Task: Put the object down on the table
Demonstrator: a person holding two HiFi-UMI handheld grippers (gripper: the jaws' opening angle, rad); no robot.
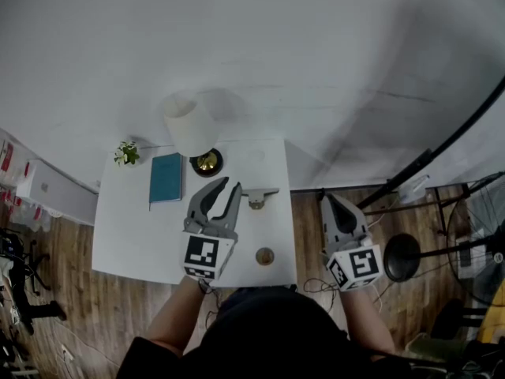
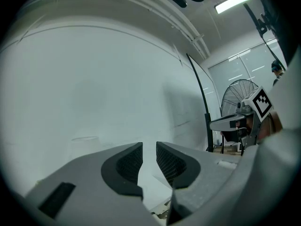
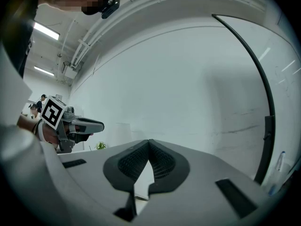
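My left gripper (image 1: 229, 189) hovers over the middle of the white table (image 1: 134, 239), open, with nothing between its jaws; in its own view the left gripper (image 2: 149, 148) shows a clear gap and only the wall beyond. Just right of its tips lies a small grey and brass piece (image 1: 257, 198). A small round brass object (image 1: 264, 256) rests near the table's front edge. My right gripper (image 1: 335, 204) hangs past the table's right edge, above the wood floor. Its tips meet and it is shut on nothing, as the right gripper (image 3: 149, 143) shows in its own view.
At the back of the table stand a white-shaded lamp (image 1: 190, 125), a teal book (image 1: 166, 178) and a small potted plant (image 1: 126, 153). On the floor at right are a black round stand base (image 1: 402, 257), a slanting black pole (image 1: 442, 150) and a fan (image 1: 483, 247).
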